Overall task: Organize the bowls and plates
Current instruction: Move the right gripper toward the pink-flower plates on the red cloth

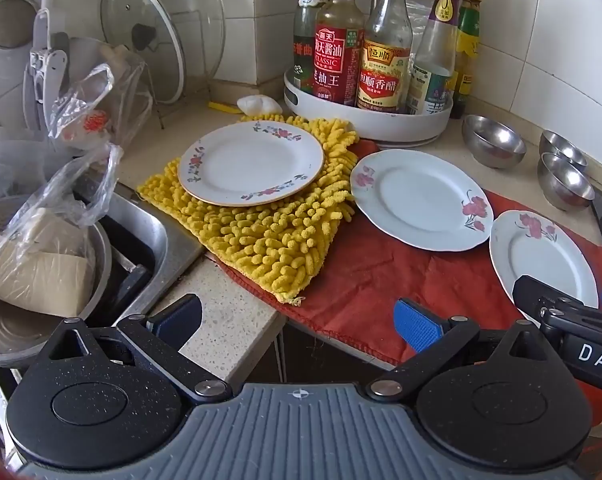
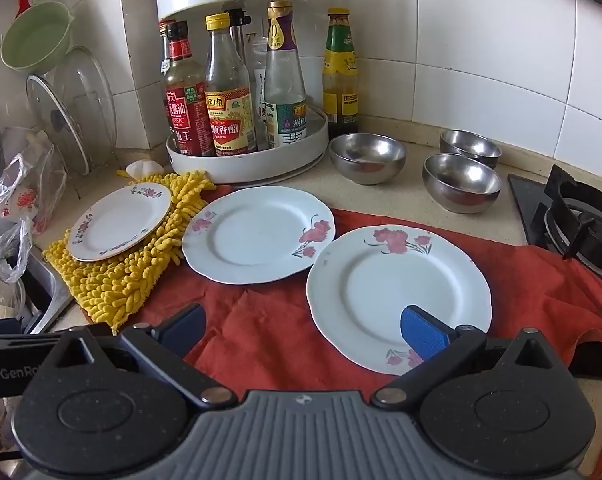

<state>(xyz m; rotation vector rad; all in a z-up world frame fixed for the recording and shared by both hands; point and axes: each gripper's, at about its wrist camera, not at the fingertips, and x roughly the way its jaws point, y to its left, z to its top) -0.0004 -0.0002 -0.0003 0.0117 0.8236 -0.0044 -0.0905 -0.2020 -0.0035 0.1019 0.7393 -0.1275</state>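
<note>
Three white flowered plates lie on the counter. A gold-rimmed plate (image 1: 251,168) (image 2: 121,227) rests on a yellow chenille mat (image 1: 261,236) (image 2: 129,276). A middle plate (image 1: 421,200) (image 2: 259,234) and a right plate (image 1: 541,258) (image 2: 397,292) lie on a red cloth (image 1: 365,292) (image 2: 253,320). Three steel bowls (image 1: 493,142) (image 2: 367,158) (image 2: 461,182) (image 2: 469,147) stand behind them. My left gripper (image 1: 299,326) hovers open over the counter edge, empty. My right gripper (image 2: 303,332) (image 1: 565,308) is open; its right finger hangs over the right plate's near part.
A white turntable rack (image 1: 365,120) (image 2: 245,160) of sauce bottles stands at the back. A sink (image 1: 141,240) with a pot and plastic bags is left, with glass lids (image 1: 161,36) behind it. A gas hob (image 2: 581,224) is at the right.
</note>
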